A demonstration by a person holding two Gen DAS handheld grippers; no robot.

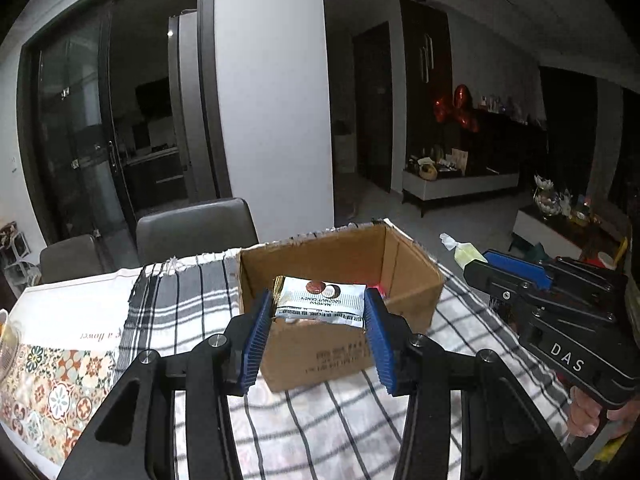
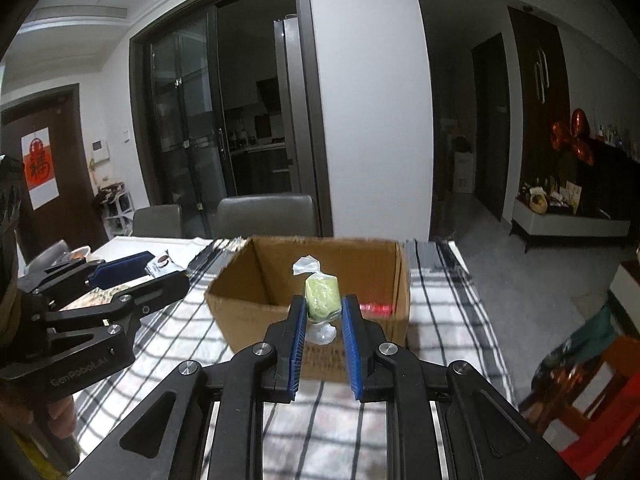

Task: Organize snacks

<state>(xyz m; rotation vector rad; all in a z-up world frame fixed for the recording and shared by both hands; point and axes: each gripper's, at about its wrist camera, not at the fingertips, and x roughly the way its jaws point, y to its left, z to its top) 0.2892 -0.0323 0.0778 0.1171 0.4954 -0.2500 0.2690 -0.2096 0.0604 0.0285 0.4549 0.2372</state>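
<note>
The white snack packet (image 1: 320, 300) sits clamped between the left tongs (image 1: 318, 336), long axis running side to side across the pads, held right over the near edge of the open cardboard box (image 1: 412, 276). Its print is upside down to the camera, too blurry to read properly. The right tongs (image 2: 322, 336) are squeezing a green wrapped candy (image 2: 321, 294), standing upright with twisted wrapper ends pointing up and down, in front of the same box (image 2: 240, 292). The box sits on a checked cloth (image 2: 440, 308) on the tabletop. The right tool reads "DAS", the left one "GenRoboLAI" or similar.
</note>
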